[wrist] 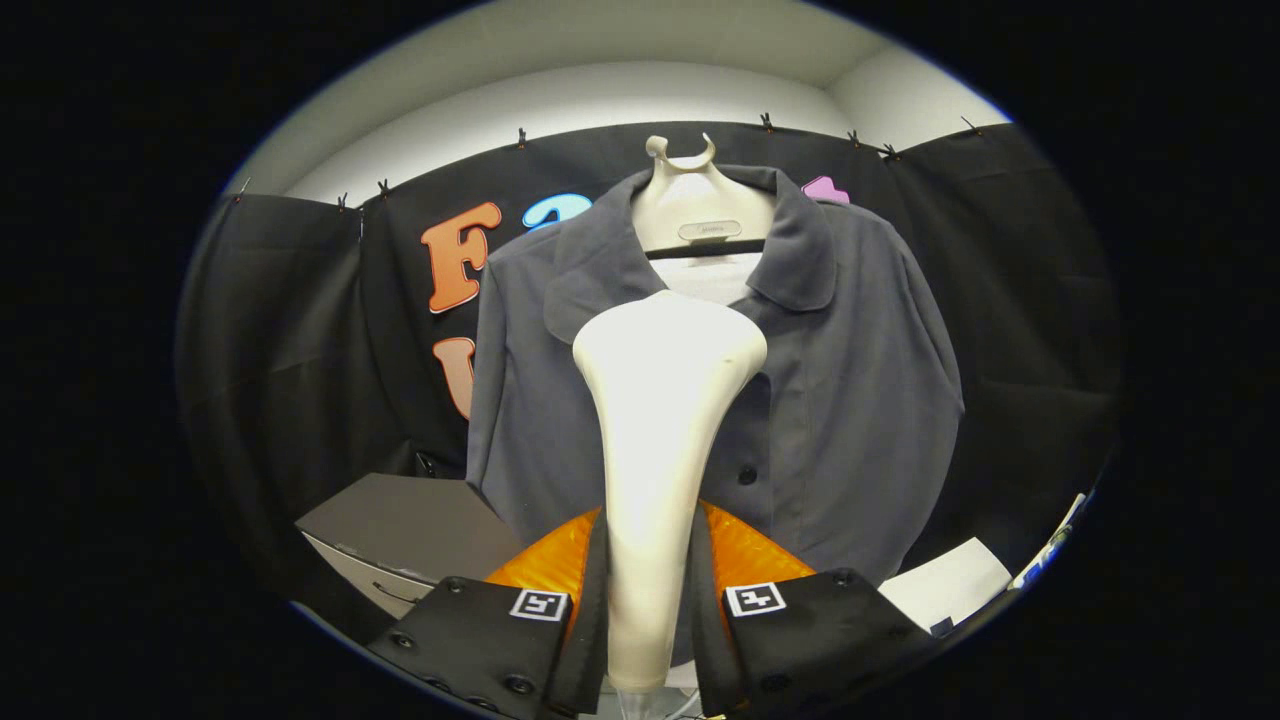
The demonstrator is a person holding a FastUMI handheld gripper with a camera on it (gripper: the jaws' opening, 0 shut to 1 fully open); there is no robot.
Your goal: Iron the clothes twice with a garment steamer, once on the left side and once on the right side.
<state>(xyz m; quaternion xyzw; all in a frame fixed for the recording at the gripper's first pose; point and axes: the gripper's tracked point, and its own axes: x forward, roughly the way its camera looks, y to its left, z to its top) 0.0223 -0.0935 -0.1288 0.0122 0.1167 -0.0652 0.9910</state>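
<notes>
The gripper (648, 600) holds the garment steamer (660, 440) clamped between both fingers, its head raised before the middle of the grey shirt (850, 400) on its hanger (690, 210), so both side passes seemingly remain to be done.

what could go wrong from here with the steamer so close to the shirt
1. The steamer is clamped low on its handle by the gripper, with its wide head far above the fingers, so it may tilt or slip in the grip.
2. Its head sits at the placket just under the collar of the grey shirt; a stroke from here may snag the collar or a button.
3. The shirt hangs on a hanger, so pushing may swing it.
</notes>
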